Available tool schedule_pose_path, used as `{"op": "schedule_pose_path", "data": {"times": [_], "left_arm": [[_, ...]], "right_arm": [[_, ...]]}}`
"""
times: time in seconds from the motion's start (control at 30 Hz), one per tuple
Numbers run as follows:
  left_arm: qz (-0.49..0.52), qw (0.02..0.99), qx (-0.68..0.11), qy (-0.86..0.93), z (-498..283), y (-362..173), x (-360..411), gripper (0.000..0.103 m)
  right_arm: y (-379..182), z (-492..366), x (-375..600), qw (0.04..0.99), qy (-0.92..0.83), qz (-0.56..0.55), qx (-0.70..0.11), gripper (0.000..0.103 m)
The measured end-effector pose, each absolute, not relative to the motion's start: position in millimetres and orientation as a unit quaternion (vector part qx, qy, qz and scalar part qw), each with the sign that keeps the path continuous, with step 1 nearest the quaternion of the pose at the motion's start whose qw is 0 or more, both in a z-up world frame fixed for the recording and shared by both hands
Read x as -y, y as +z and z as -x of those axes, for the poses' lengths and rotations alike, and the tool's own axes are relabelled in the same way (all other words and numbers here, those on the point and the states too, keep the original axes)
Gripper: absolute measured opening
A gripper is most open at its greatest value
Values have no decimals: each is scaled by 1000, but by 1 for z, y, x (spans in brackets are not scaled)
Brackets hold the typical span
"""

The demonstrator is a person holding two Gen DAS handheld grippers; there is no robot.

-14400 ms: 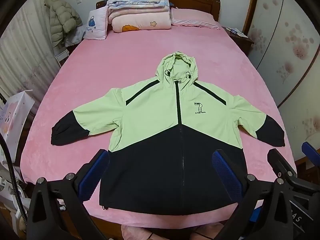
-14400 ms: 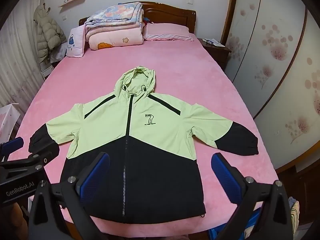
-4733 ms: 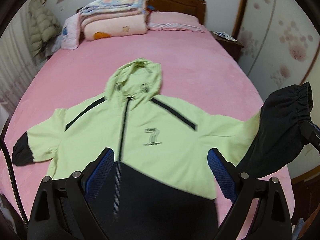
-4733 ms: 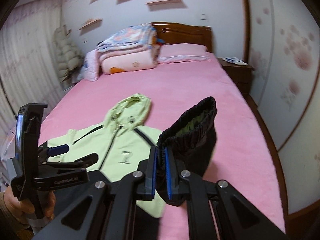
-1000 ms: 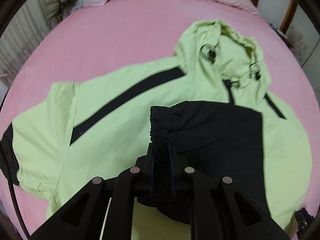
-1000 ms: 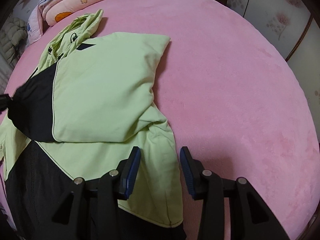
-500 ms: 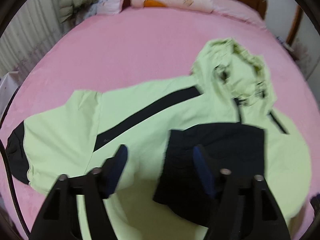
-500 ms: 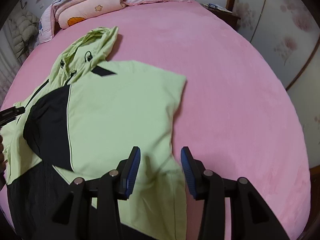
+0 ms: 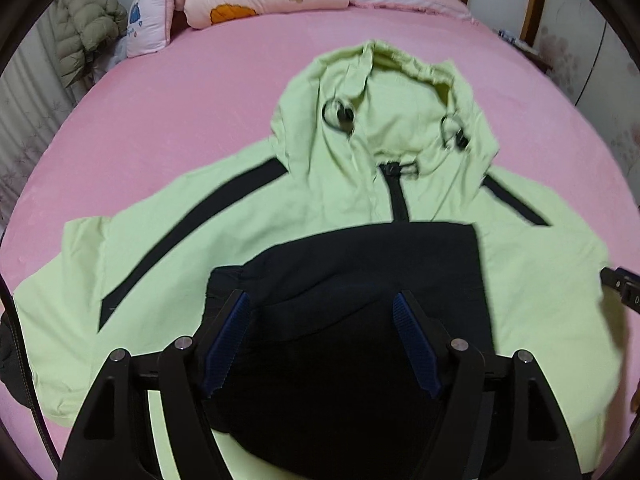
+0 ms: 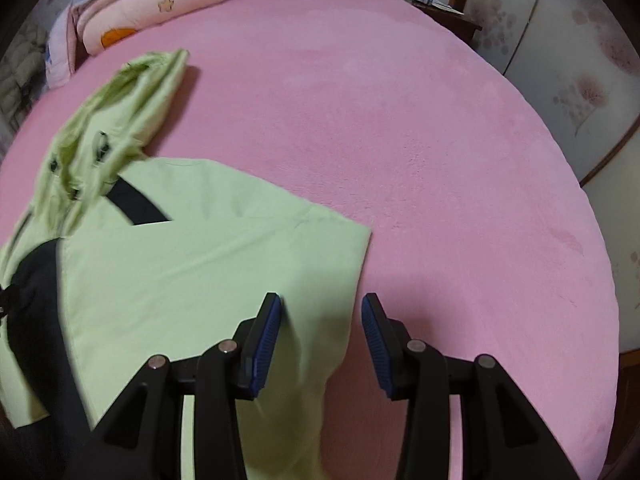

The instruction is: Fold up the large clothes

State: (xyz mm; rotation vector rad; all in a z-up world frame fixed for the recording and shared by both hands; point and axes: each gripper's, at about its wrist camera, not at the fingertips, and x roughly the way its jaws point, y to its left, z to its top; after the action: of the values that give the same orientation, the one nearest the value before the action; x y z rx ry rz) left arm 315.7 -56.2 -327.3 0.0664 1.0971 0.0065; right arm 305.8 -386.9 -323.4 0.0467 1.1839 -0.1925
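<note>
1. Jacket (image 9: 256,216) lies flat on the bed (image 9: 168,112), hood (image 9: 384,112) toward the pillows.
2. Sleeve (image 9: 360,280) lies folded across the jacket's chest.
3. Left gripper (image 9: 322,340), jaws apart, has just let go of the sleeve.
4. Right gripper (image 10: 322,340) hangs parted over the jacket's edge, gripping nothing.

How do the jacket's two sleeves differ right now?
The right sleeve is folded across the chest, its black cuff on the front under the open left gripper. The left sleeve lies spread out on the pink bed, unfolded, its cuff at the frame edge. Both are lime green with black ends.
</note>
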Motion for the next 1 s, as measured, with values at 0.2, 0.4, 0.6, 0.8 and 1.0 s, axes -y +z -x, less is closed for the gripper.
{"op": "schedule_pose_path", "data": {"times": [0.2, 0.4, 0.6, 0.8, 1.0], "left_arm": [[-59, 837, -543, 25, -326, -357, 49, 78], [-50, 829, -556, 34, -331, -351, 47, 80], [-34, 830, -556, 14, -317, -321, 51, 80], [-15, 848, -529, -22, -293, -285, 61, 80], [7, 853, -520, -41, -265, -265, 64, 80]], "right_arm": [[-345, -313, 405, 819, -133, 23, -558, 42], [-330, -303, 424, 815, -133, -18, -564, 42], [-292, -272, 416, 835, -98, -78, -536, 42], [-268, -243, 384, 849, -70, -97, -515, 42], [-257, -215, 344, 858, -40, -92, -504, 42]]}}
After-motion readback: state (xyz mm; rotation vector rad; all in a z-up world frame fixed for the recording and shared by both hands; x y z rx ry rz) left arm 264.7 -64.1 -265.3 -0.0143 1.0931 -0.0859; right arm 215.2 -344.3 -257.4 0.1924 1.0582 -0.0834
